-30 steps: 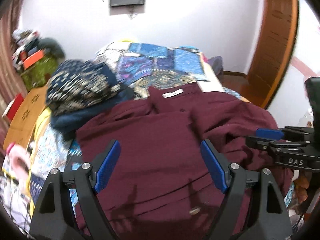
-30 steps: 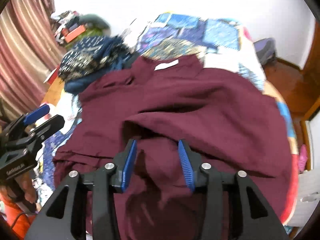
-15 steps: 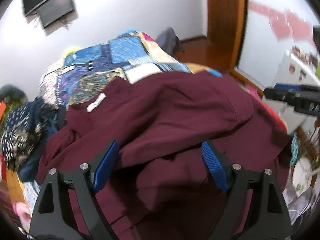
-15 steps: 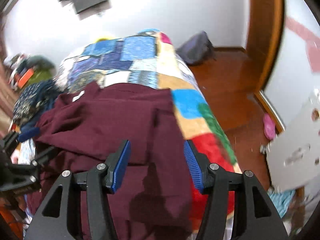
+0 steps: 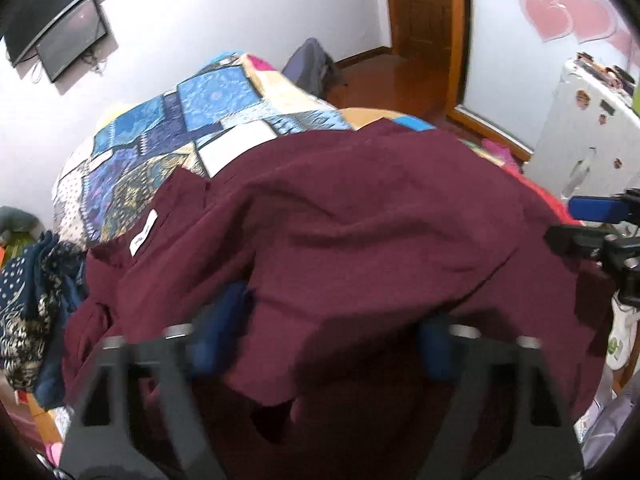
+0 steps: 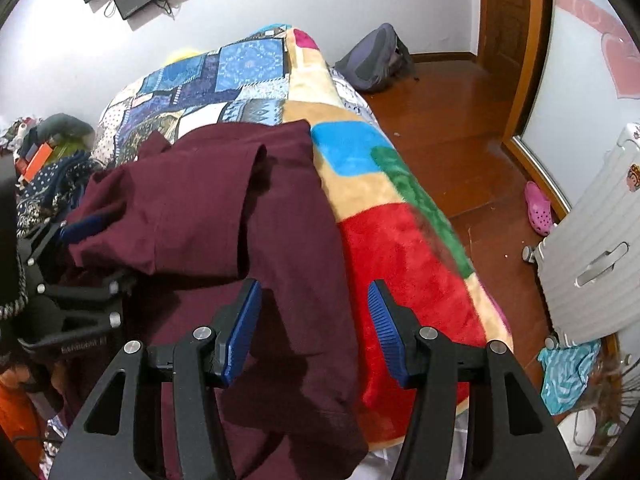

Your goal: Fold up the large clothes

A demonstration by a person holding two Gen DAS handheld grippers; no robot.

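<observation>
A large maroon garment (image 5: pixel 340 240) lies crumpled across the patchwork bed (image 5: pixel 208 112), its white neck label (image 5: pixel 142 234) at the left. A fold of it drapes over my left gripper (image 5: pixel 324 336), whose blue fingers stand wide apart, partly hidden by cloth. In the right wrist view the garment (image 6: pixel 224 216) covers the bed's left half beside a red and blue blanket (image 6: pixel 400 240). My right gripper (image 6: pixel 312 332) is open above the garment's right edge. The left gripper (image 6: pixel 84 248) shows there at the left, under cloth.
A dark blue patterned cloth pile (image 5: pixel 28 304) lies left of the garment. A grey backpack (image 6: pixel 376 60) sits on the wooden floor by the door. A white suitcase (image 6: pixel 596 248), a pink shoe (image 6: pixel 538 208) and a teal cloth (image 6: pixel 568 376) are at the right.
Both grippers have swung to the right. The left gripper has pushed into the garment, so a fold now covers its fingers. The right gripper has opened wider over the garment's right edge.
</observation>
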